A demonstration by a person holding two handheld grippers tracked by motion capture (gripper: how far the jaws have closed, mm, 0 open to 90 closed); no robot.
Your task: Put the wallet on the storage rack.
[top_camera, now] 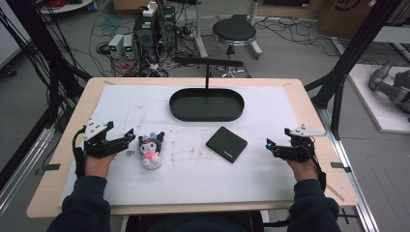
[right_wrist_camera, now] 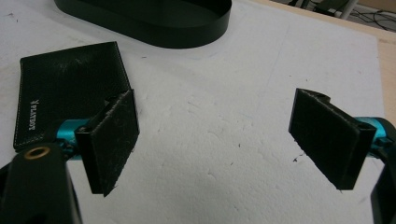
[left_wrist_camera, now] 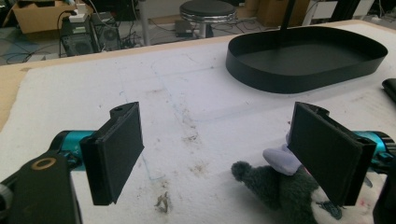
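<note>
Your left gripper [top_camera: 129,137] rests near the table's [top_camera: 58,193] left edge, jaws apart, the plush toy [top_camera: 151,151] just beside it. Your right gripper [top_camera: 269,144], jaws apart, sits near the right edge, beside the wallet [top_camera: 226,144].

Small plush toy [top_camera: 150,152] — dark grey ears, white face, pink body — lies on its back on the white mat, left of centre; black wallet [top_camera: 226,144] lies flat, closed, right of centre.
</note>
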